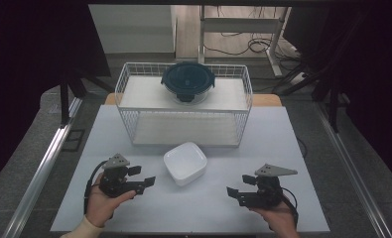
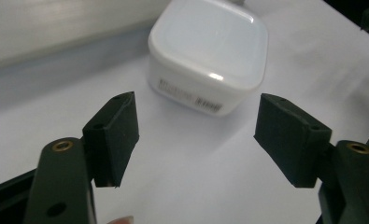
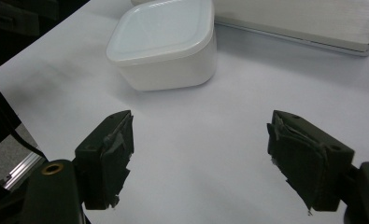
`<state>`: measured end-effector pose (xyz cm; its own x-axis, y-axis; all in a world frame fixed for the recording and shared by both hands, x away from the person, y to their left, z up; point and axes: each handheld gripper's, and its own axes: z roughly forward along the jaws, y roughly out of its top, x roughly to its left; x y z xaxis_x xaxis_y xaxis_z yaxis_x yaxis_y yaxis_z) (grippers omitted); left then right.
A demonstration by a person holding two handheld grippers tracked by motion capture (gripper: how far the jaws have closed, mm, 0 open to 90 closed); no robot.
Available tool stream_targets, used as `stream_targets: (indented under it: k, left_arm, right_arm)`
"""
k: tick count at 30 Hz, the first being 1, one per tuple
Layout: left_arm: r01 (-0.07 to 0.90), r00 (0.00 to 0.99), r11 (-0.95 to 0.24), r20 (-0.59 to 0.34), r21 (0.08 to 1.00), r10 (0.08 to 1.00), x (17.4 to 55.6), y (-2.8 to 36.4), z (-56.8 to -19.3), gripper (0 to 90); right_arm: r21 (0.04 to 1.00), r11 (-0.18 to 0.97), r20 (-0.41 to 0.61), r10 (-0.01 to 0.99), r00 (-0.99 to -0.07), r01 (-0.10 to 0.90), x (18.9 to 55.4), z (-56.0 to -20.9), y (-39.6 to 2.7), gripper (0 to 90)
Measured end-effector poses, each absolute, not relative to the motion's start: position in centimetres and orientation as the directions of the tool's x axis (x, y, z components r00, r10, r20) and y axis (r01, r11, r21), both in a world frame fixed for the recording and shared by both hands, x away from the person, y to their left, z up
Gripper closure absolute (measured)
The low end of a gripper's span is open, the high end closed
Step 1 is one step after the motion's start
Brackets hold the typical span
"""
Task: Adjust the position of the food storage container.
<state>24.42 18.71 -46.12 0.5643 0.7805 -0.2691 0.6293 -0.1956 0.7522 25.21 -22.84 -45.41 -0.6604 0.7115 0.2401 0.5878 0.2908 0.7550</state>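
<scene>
The left gripper (image 1: 145, 177) rests low over the white table (image 1: 218, 208), cradled from below in the person's left hand (image 1: 101, 203), its jaws pointing toward the middle of the table — toward the white square container (image 1: 185, 162) that sits upside down there. In the left gripper view the two black pads (image 2: 117, 135) stand well spread with bare tabletop between them, and the container (image 2: 210, 56) lies just ahead of them, untouched, a printed label on its near side. The right gripper (image 1: 231, 193) is held the same way in the right hand (image 1: 278, 218), low over the table and aimed inward from the other side; its jaws too are spread wide and pinch nothing, and the container (image 3: 166, 44) lies ahead and to the left of its worn pads (image 3: 114, 154), apart from them. Behind the container stands a white wire rack (image 1: 183, 116), with a round dark-lidded glass container (image 1: 188, 82) on its top shelf — well away from both hands
</scene>
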Motion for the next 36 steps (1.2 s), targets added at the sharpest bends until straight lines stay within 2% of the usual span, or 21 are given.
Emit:
stream_targets:
  k: [21,27,36]
  left_arm:
    - [0.620,0.589,-0.268,-0.211,0.738,0.780,30.7,16.0,-44.1,40.7]
    - [0.609,0.593,-0.294,-0.177,0.737,0.785,32.2,15.4,-44.2,43.2]
    - [0.617,0.597,-0.304,-0.180,0.726,0.782,34.0,14.8,-44.6,49.7]
  right_arm:
    - [0.744,0.280,0.253,0.722,-0.644,0.607,25.7,-45.8,-23.6,23.0]
    - [0.740,0.280,0.255,0.724,-0.641,0.611,25.7,-45.8,-23.6,23.1]
    - [0.735,0.281,0.258,0.727,-0.637,0.618,25.8,-46.0,-23.7,23.1]
